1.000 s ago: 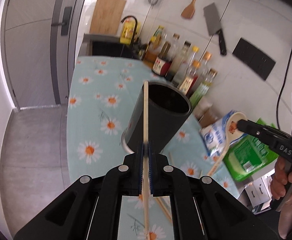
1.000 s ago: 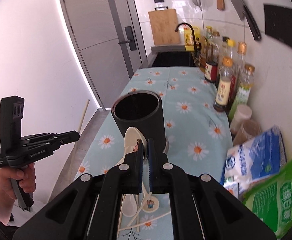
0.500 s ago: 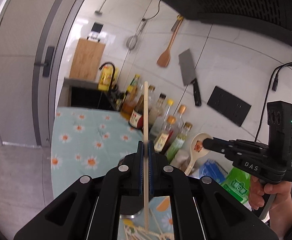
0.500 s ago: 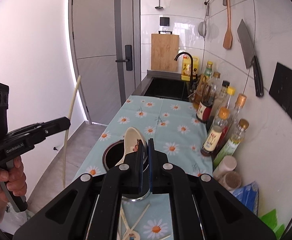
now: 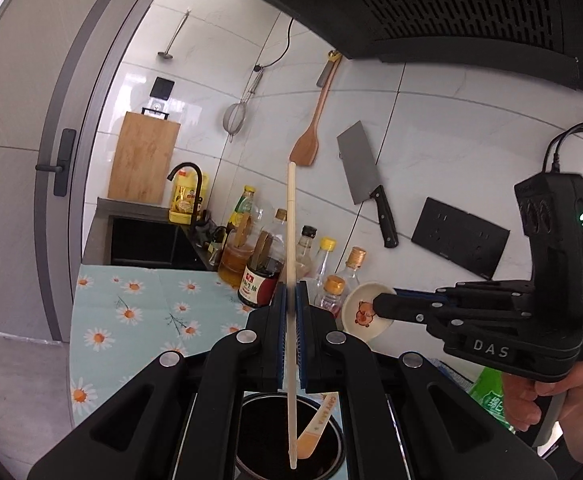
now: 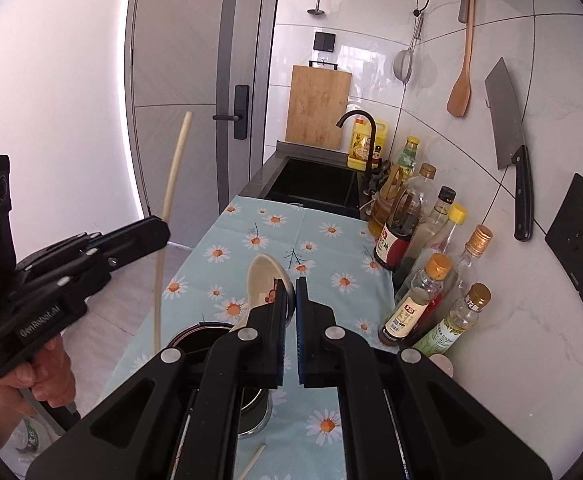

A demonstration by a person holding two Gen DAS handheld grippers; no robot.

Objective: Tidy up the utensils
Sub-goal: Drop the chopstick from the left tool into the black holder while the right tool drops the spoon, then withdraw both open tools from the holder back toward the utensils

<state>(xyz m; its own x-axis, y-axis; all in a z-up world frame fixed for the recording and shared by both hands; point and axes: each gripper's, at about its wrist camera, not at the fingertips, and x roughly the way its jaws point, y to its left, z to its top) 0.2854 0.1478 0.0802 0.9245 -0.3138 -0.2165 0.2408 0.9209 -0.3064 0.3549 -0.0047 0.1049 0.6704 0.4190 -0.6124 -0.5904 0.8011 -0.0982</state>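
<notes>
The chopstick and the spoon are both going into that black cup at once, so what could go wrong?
1. The left gripper holds the chopstick with its tip low inside the black cup, beside the spoon handle; the two might knock together.
2. The right gripper pinches the spoon only at the bowl's edge, so it could slip.
3. A sideways push might tip the cup toward the bottles.

the left tongs [image 5: 290, 300] are clamped tight, fingers pointing forward and tilted slightly up, with a bare hand [image 6: 47, 376] wrapped round the grip. the right tongs [image 6: 290, 296] sit level, nearly closed, held likewise [image 5: 531, 400].
</notes>
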